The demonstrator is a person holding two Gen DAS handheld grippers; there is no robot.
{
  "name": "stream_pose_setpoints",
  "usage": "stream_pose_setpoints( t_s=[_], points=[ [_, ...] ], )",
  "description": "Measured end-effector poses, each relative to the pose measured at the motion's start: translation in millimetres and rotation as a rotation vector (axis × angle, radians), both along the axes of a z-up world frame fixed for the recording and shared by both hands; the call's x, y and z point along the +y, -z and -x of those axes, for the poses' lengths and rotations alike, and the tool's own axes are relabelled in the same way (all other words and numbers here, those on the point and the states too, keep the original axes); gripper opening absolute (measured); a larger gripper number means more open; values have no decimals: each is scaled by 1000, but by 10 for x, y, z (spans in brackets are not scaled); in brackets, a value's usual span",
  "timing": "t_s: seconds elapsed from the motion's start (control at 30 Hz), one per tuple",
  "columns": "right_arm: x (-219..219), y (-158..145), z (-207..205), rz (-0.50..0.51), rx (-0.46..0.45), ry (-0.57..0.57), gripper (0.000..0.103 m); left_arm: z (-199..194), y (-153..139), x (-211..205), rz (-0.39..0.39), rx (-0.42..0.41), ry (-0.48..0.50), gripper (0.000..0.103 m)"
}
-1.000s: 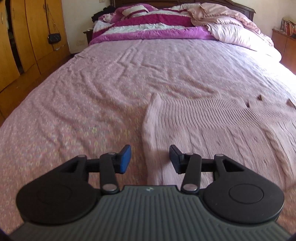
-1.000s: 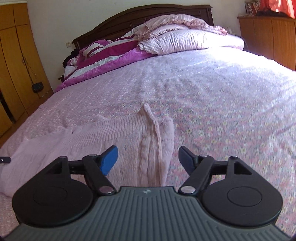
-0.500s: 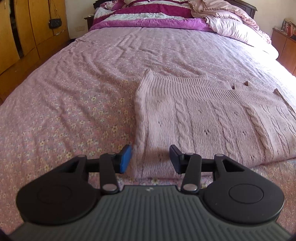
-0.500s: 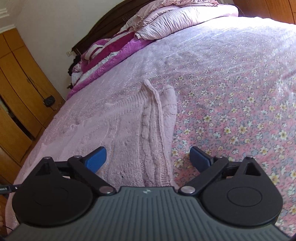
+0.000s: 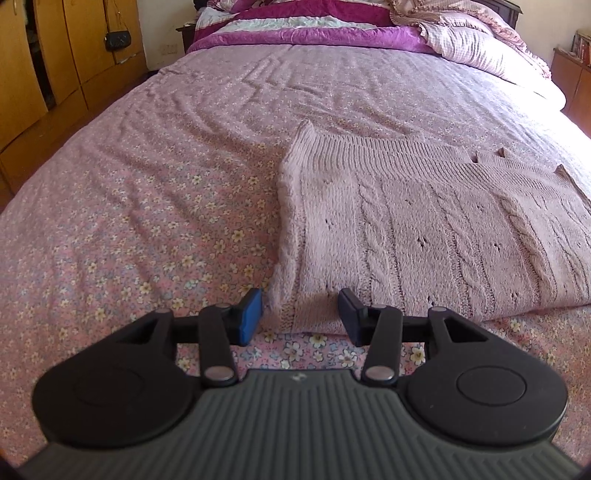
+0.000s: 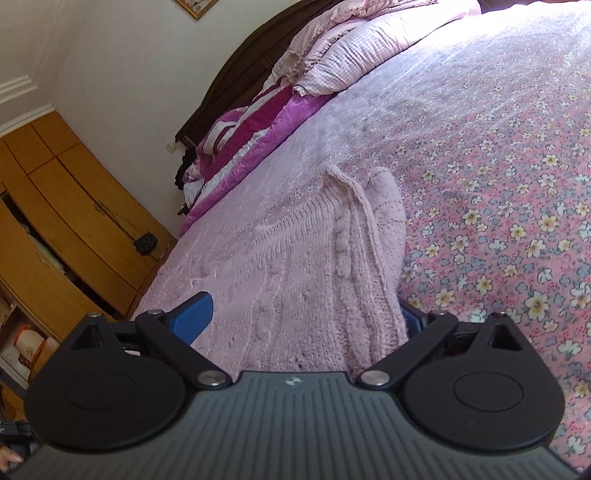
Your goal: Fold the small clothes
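Observation:
A pale pink cable-knit sweater [image 5: 424, 229] lies flat on the flowered bedsheet [image 5: 147, 221]. My left gripper [image 5: 300, 315] is open, its jaws either side of the sweater's near left corner, low over the bed. In the right wrist view the sweater [image 6: 295, 280] fills the middle. My right gripper [image 6: 299, 317] is open wide and tilted, with the sweater's near right edge between the jaws. Its right finger is partly hidden behind the knit edge.
Folded purple and white quilts [image 5: 314, 26] and pink pillows [image 5: 480, 48] lie at the head of the bed. Wooden wardrobes [image 5: 44, 66] stand on the left, a small black bag [image 5: 117, 37] hanging on them. A wooden cabinet [image 5: 576, 81] stands at the right.
Both grippers have come down and forward to the sweater's near edge. The right gripper has opened wider and rolled, and now straddles the right corner; the left straddles the left corner.

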State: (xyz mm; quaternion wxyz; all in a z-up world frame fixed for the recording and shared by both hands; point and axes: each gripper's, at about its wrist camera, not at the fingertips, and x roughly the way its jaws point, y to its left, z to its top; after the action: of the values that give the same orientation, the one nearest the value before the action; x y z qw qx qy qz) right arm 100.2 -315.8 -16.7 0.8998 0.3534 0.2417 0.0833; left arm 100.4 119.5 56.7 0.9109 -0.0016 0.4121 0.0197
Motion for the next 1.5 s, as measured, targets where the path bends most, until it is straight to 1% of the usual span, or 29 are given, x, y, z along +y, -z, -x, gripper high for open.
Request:
stream_pose_setpoints(
  t_s=[0.03, 0.13, 0.2, 0.33, 0.4, 0.43, 0.47, 0.53, 0.57, 0.7, 0.83, 0.9, 1.0, 1.1, 1.17, 1.33, 1.5],
  points=[
    [3, 6, -8, 0, 1, 13, 95, 4, 11, -3, -3, -2, -4, 48],
    [-8, 19, -44, -9, 15, 45, 84, 12, 46, -31, -15, -6, -5, 48],
    [-43, 48, -72, -30, 30, 62, 71, 27, 52, -46, -23, -7, -1, 47],
    [-163, 107, -122, -119, 59, 93, 59, 34, 14, -31, -14, -2, 7, 48],
    [-211, 122, -143, -152, 74, 98, 48, 33, -8, -8, -3, 10, 13, 48],
    [-235, 127, -144, -169, 78, 102, 44, 32, -20, 4, 3, 17, 15, 48],
    [-261, 131, -143, -187, 78, 108, 35, 30, -32, 19, 9, 20, 16, 48],
    [-292, 107, -144, -213, 73, 108, 30, 30, -62, 51, 17, 21, 17, 48],
    [-287, 76, -153, -206, 71, 104, 28, 29, -76, 67, 19, 20, 17, 48],
    [-193, -118, -153, -153, 53, 81, 26, 9, -121, 108, 9, 20, 20, 48],
    [-88, -324, -158, -163, 17, 53, 26, -24, -170, 138, -6, 10, 31, 48],
    [-1, -442, -174, -149, 0, 34, 25, -44, -192, 163, -11, 7, 32, 48],
    [175, -636, -203, -97, -14, 0, 25, -72, -232, 204, -13, 2, 31, 48],
    [356, -807, -212, -52, -46, -25, 24, -88, -273, 230, -15, -13, 40, 48],
    [444, -898, -202, -57, -66, -31, 24, -102, -290, 252, -15, -19, 40, 48],
    [697, -1083, -223, -83, -103, -50, 24, -138, -288, 316, 2, -5, 48, 48],
    [1002, -1272, -288, -97, -127, -71, 23, -137, -299, 378, -2, -5, 53, 48]
  ],
)
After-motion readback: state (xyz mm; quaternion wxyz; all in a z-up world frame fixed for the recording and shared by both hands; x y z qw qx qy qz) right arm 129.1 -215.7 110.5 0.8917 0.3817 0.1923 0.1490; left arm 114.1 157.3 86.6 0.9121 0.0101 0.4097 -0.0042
